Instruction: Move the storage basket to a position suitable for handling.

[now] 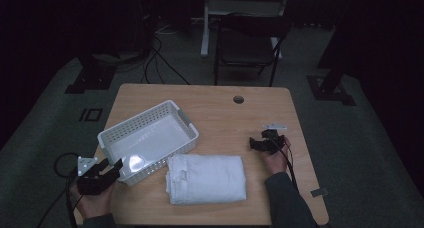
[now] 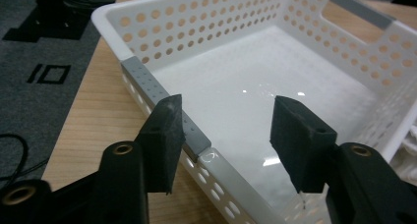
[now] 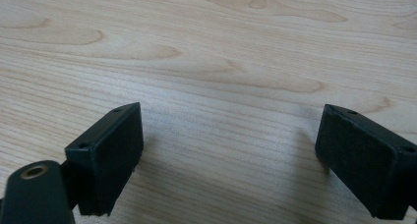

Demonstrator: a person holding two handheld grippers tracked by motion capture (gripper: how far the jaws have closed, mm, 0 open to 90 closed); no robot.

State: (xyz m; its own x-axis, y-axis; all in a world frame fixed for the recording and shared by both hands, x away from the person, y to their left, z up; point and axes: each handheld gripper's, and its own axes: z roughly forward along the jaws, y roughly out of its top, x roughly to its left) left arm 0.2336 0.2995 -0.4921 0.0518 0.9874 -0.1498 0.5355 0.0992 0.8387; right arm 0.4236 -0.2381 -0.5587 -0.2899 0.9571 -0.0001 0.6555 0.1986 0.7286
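Observation:
A white perforated plastic basket (image 1: 150, 123) sits on the left half of the wooden table, empty inside. A folded white towel (image 1: 206, 178) lies just to its right, near the front edge. My left gripper (image 1: 111, 169) is at the basket's near corner, open, with its jaws straddling the grey-edged rim (image 2: 162, 98); one jaw is outside the wall and one over the basket floor. My right gripper (image 1: 259, 142) is open low over bare wood on the right side, right of the towel; its pads (image 3: 110, 153) have nothing between them.
A small white flat piece (image 1: 275, 125) lies on the table just beyond the right gripper. A round cable hole (image 1: 238, 99) sits near the table's far edge. A dark chair (image 1: 247, 43) stands behind the table. Cables trail over the floor at left.

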